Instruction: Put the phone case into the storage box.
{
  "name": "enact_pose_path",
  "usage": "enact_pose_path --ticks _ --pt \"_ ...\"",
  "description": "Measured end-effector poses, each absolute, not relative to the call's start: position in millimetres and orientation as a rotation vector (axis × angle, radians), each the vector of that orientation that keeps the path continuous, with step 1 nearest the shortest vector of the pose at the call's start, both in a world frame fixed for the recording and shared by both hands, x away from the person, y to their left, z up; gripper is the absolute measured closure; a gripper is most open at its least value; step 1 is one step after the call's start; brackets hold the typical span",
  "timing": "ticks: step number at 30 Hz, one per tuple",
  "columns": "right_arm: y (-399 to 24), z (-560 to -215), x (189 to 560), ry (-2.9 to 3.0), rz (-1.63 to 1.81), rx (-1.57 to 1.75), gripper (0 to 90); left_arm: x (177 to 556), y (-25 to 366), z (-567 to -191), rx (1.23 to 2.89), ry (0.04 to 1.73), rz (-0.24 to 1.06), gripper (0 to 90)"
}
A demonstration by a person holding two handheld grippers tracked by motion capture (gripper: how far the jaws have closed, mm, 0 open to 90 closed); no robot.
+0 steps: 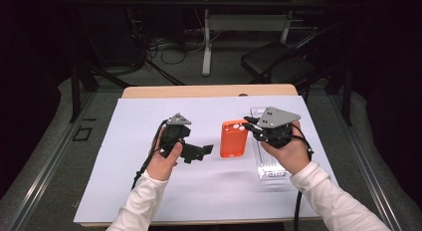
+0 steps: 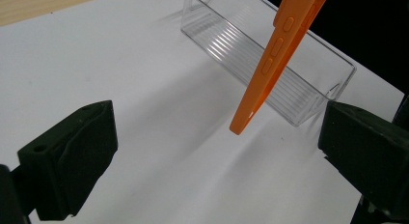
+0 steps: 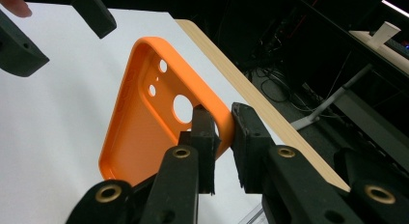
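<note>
One wooden table [image 1: 149,91] carries one white sheet [image 1: 149,191] that covers nearly all of its top; a strip of pale wood shows along the far edge. On the sheet lies one clear plastic tray [image 2: 308,96], long, narrow and straight-walled, with a ribbed floor; in the high view it lies under the right hand [image 1: 291,154]. One orange phone case [image 1: 234,138], smooth, round-cornered, pierced by one large and two small camera holes, is held clear of the sheet, tilted, beside the tray. Two black grippers are in use. The right gripper [image 3: 223,132] has its jaws clamped on the case's rim at the corner nearest the camera holes, one jaw inside the shell, one outside. The left gripper [image 1: 206,150], in the left hand [image 1: 161,161], points toward the case with jaws spread wide; in the left gripper view the case's lower corner hangs between and beyond them, three side buttons showing, touching neither jaw.
</note>
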State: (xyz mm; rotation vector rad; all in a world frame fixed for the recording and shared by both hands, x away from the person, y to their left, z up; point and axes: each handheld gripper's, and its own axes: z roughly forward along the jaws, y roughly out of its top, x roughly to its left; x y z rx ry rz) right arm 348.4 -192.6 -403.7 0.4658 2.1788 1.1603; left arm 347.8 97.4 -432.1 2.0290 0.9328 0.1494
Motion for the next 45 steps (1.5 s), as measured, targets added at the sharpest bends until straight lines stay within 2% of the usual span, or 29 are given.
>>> enact_pose_path --ticks 20,45 --pt "-194.9 -400.9 356.0 2.179 1.154 0.426 80.5 346.4 107.6 -444.7 2.001 0.93 0.128 0.6" --pt "-219.1 -376.1 379.0 2.166 1.098 0.411 80.5 342.2 111.8 -447.0 2.007 0.884 0.056 0.6"
